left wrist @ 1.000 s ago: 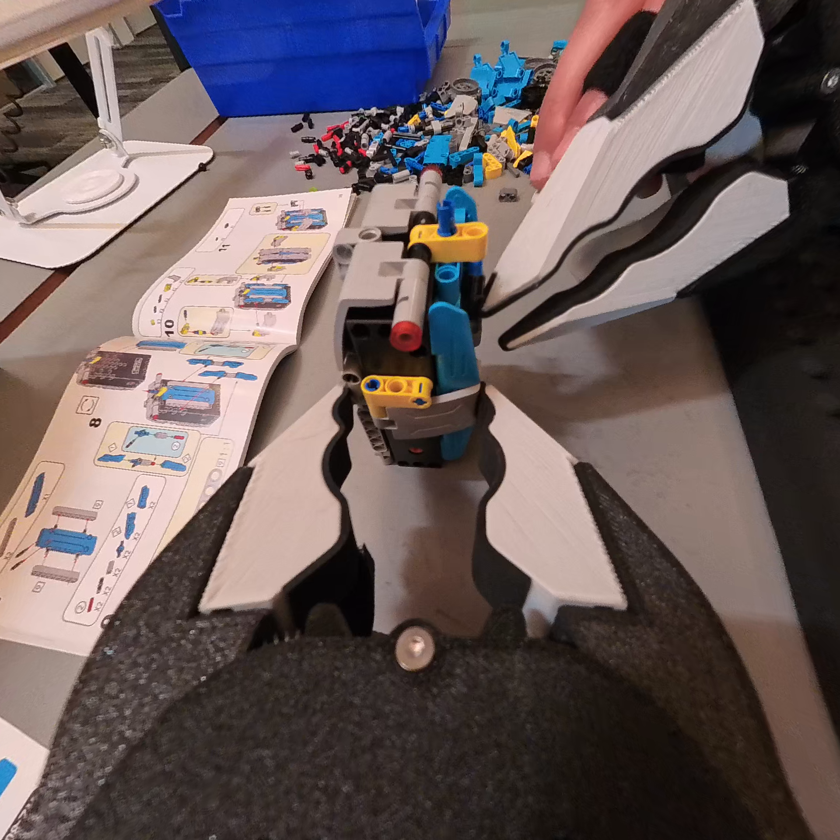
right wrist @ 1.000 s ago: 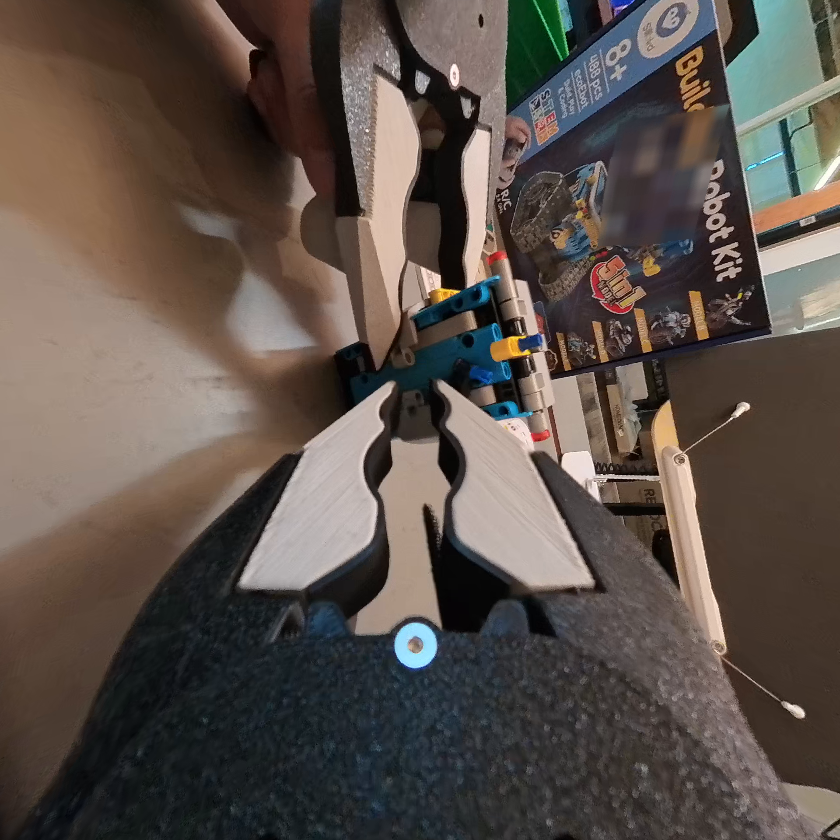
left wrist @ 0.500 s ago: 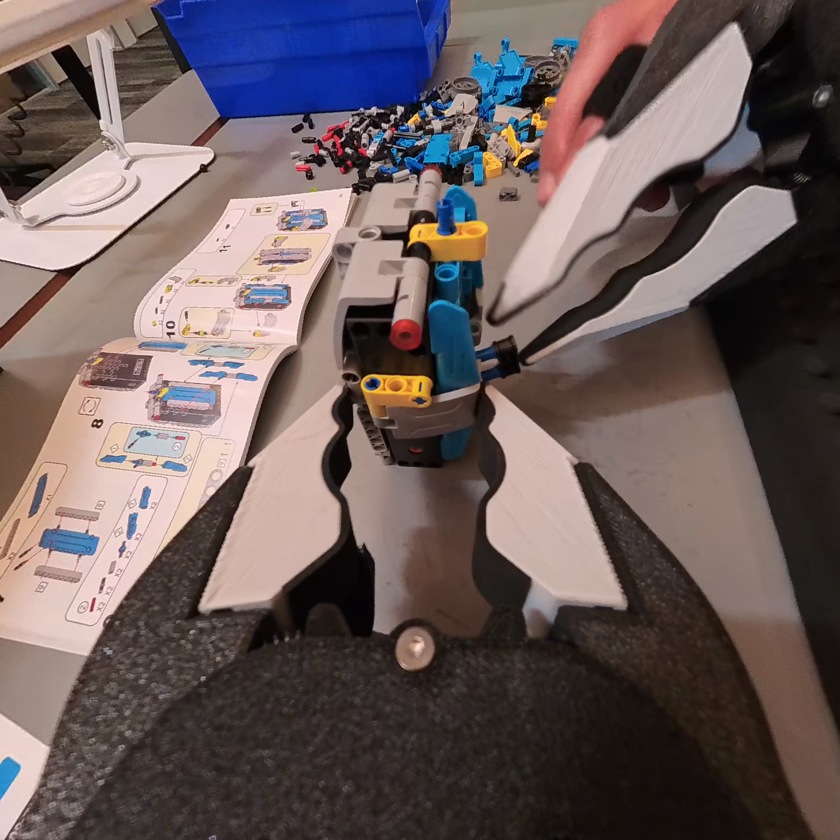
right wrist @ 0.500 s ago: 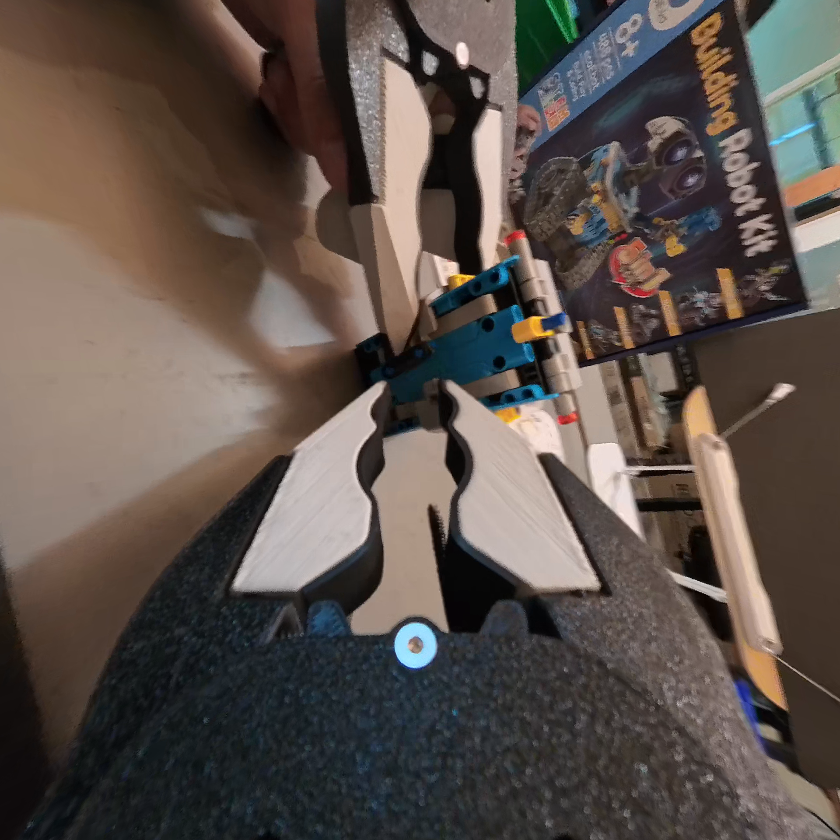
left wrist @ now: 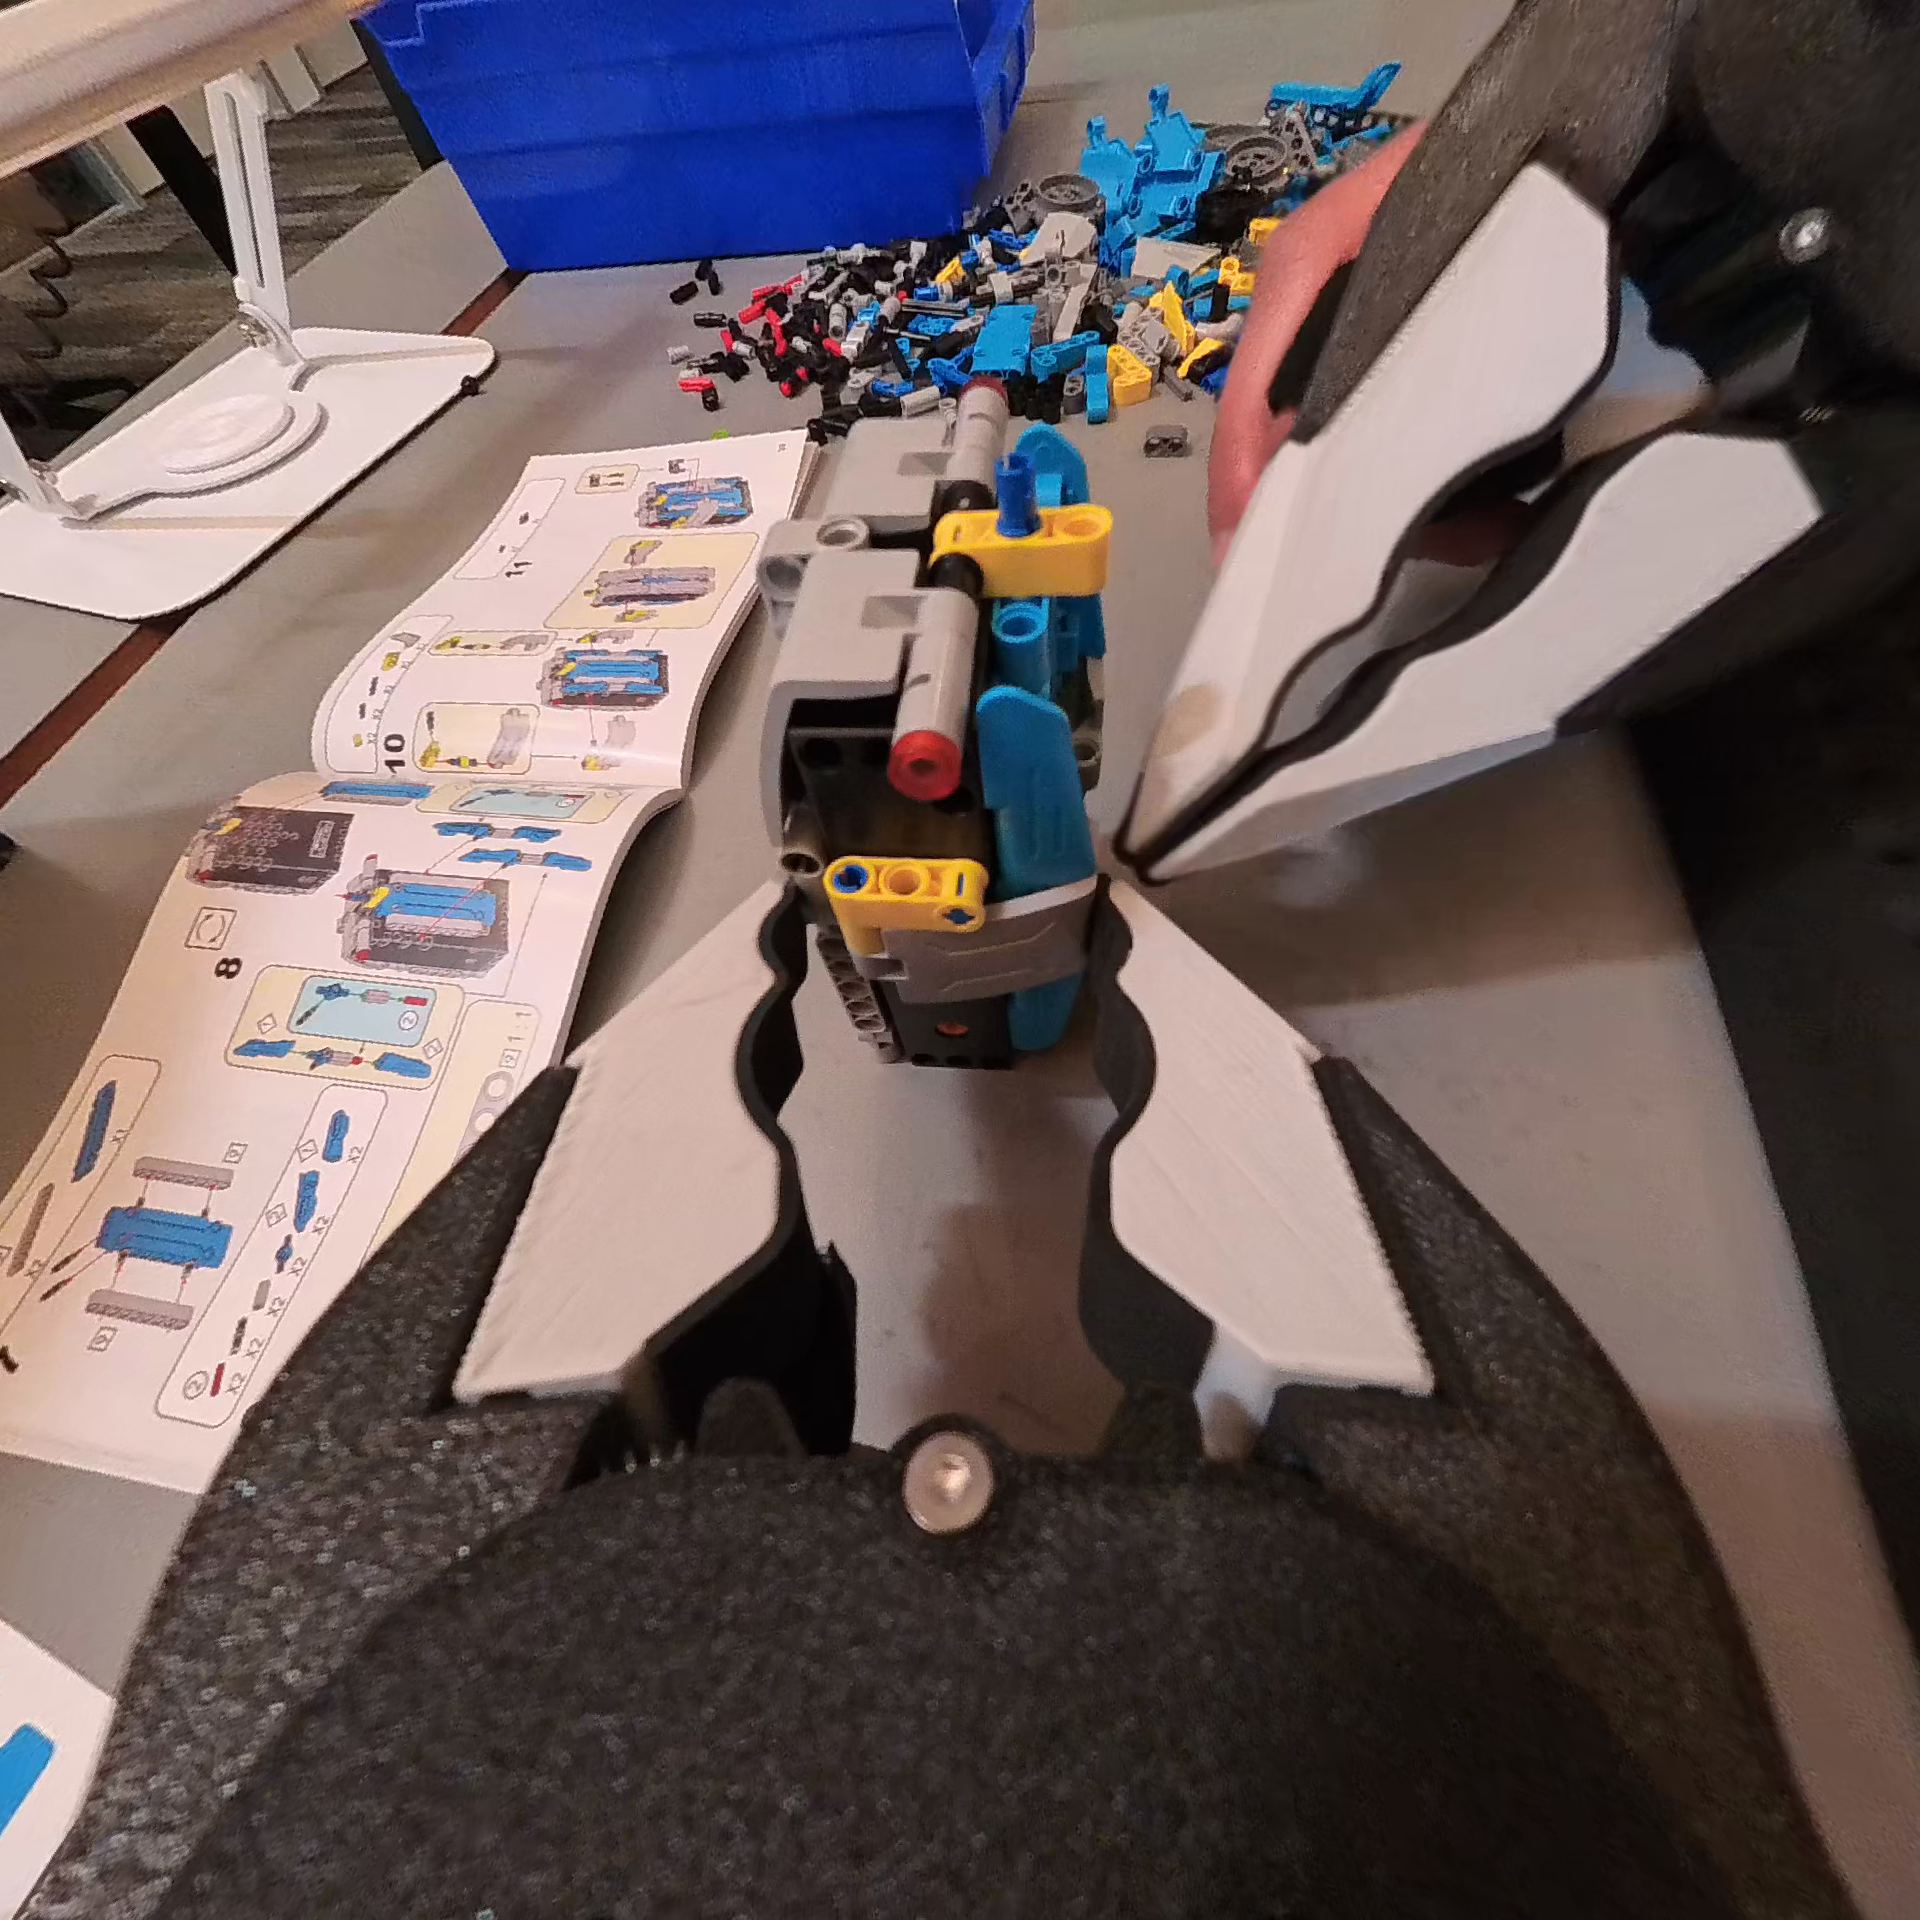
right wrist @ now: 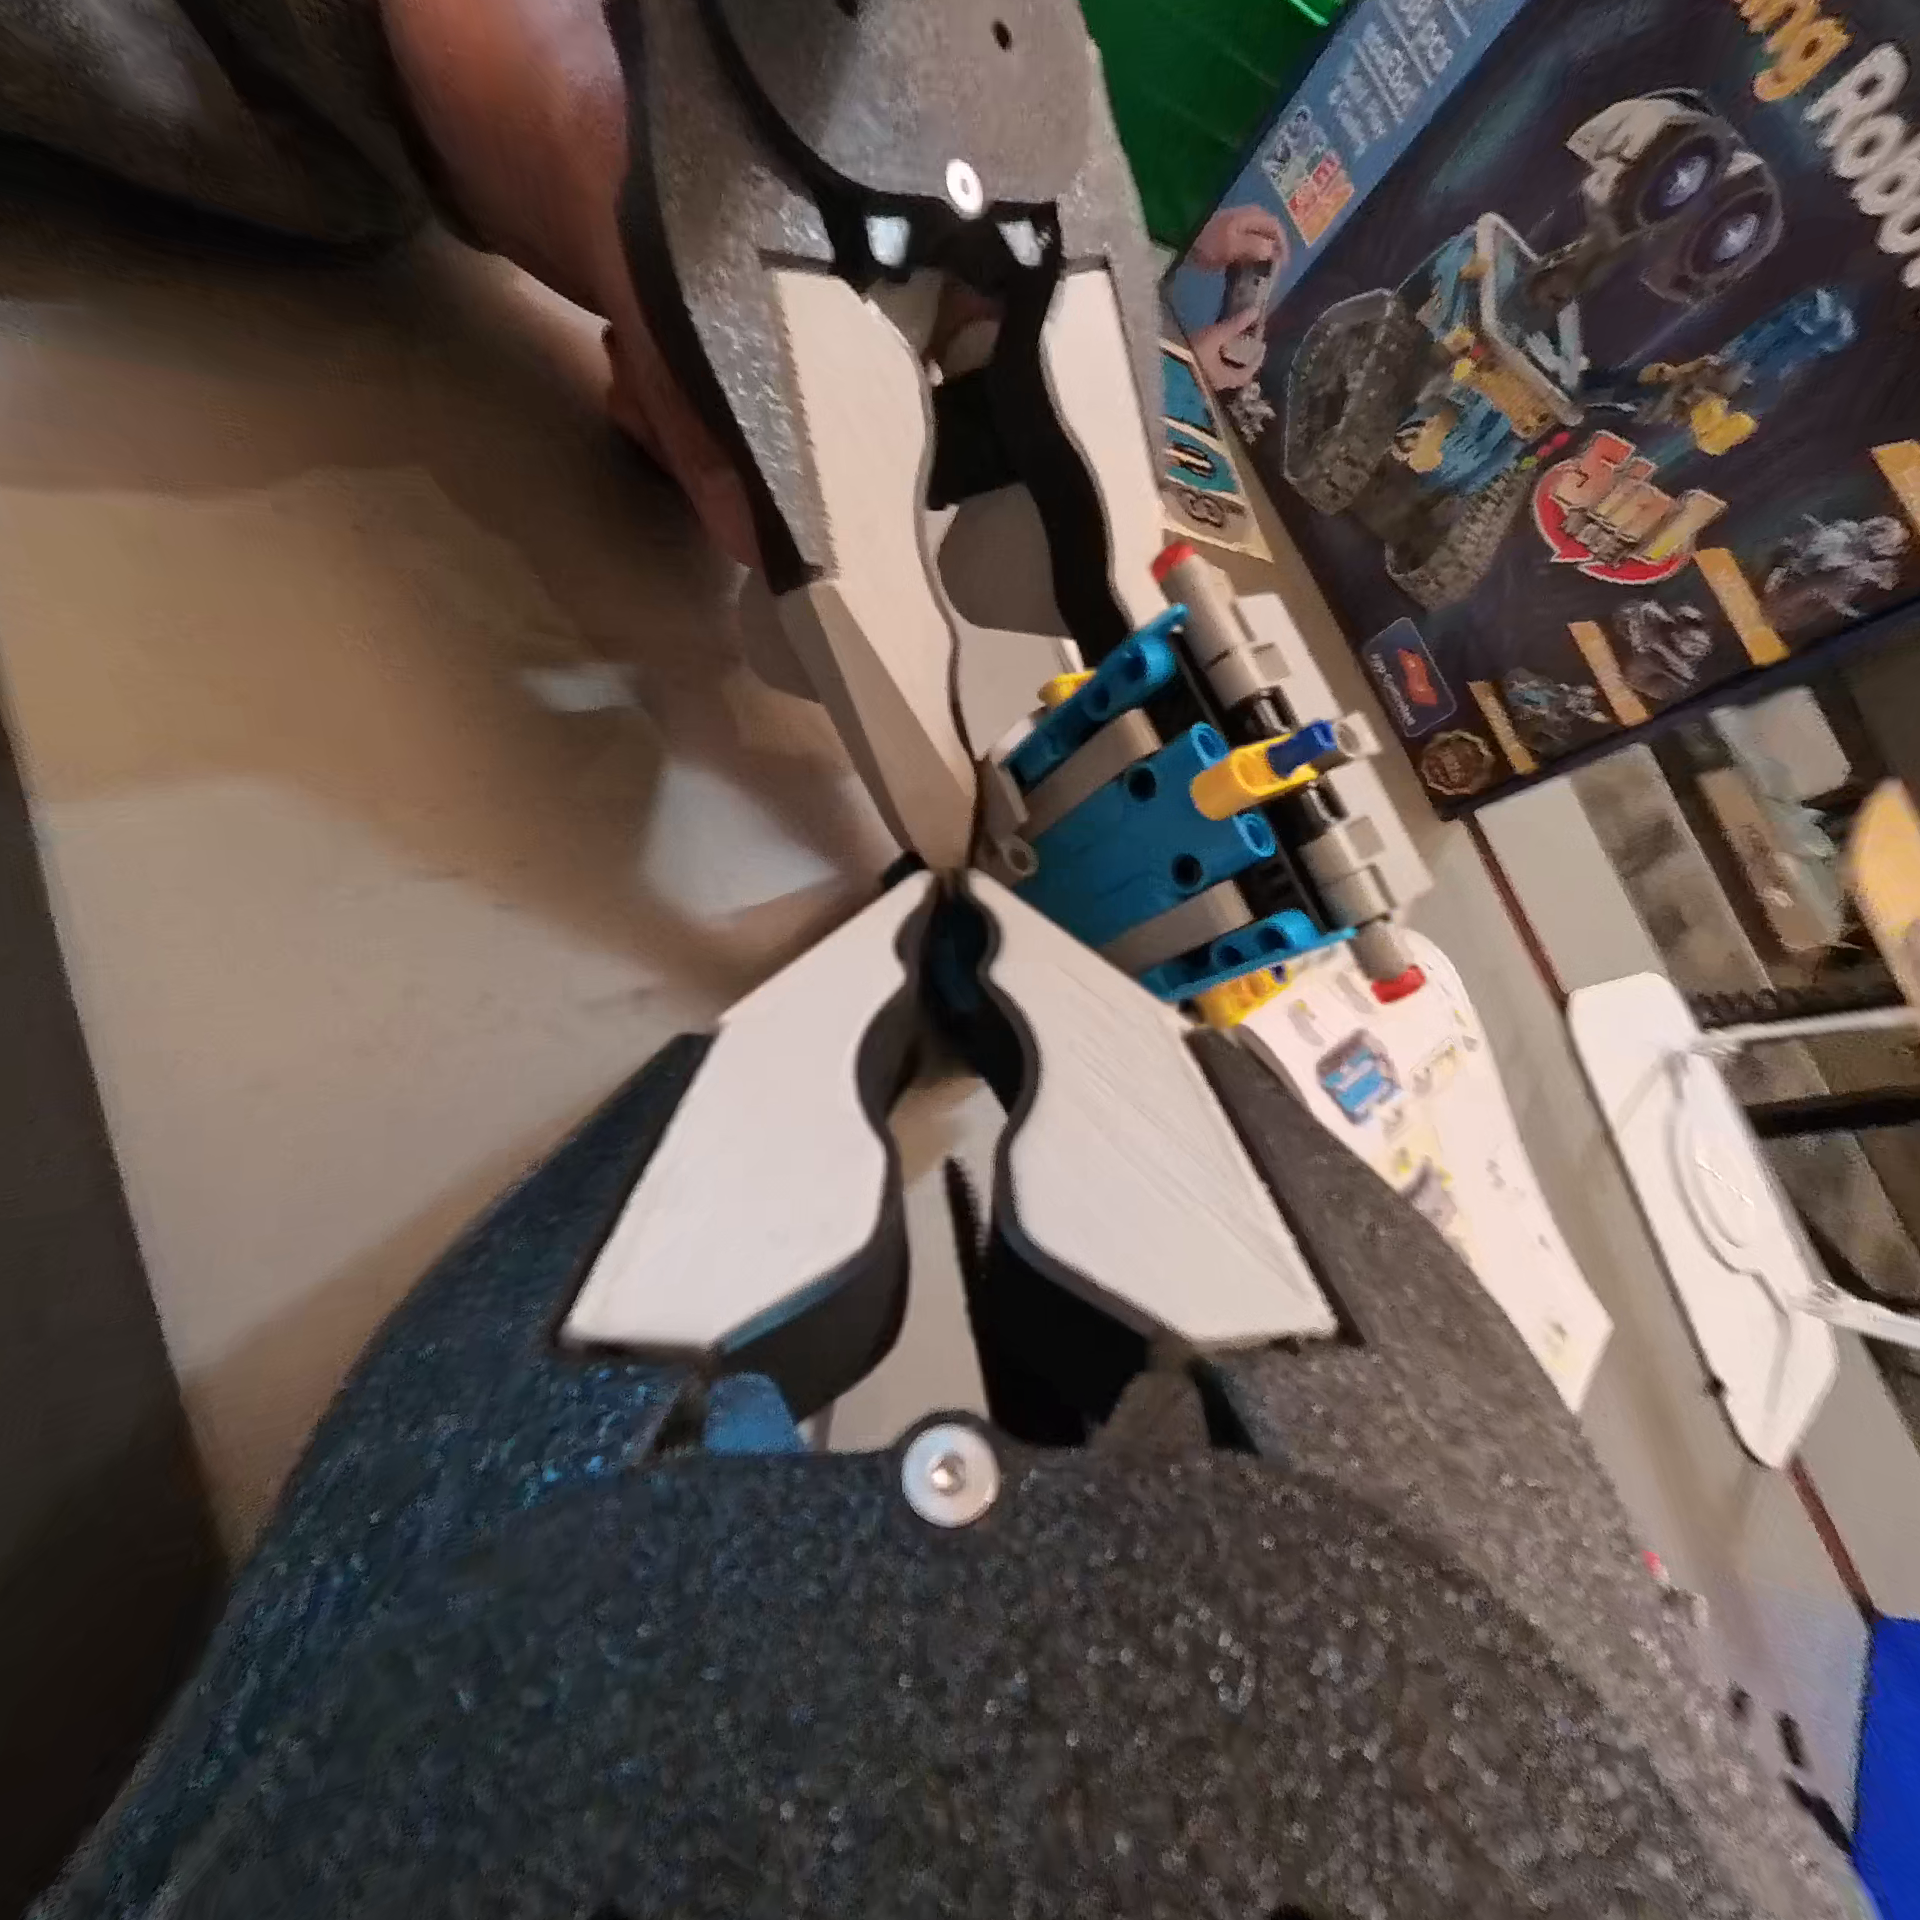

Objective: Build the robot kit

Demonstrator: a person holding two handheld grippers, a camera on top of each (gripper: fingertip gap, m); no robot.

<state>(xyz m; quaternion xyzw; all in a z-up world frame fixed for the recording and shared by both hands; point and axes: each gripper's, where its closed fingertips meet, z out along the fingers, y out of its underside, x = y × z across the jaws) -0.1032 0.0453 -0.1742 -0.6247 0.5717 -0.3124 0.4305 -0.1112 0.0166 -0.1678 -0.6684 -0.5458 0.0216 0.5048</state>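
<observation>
The blocky grey, blue and yellow brick-built model [left wrist: 935, 748] sits on the grey tabletop [left wrist: 1455, 1091], pinched at its near end by the left gripper [left wrist: 940, 914], whose fingers are spread to its width. The right gripper [left wrist: 1138, 868] has its fingers pressed together at the tips, holding nothing I can make out, right at the model's blue side. Only the left view gets the open instruction booklet [left wrist: 416, 883], loose brick pile [left wrist: 1039, 301] and blue plastic bin [left wrist: 707, 114]; the right view gets a dark printed kit box [right wrist: 1558, 395].
</observation>
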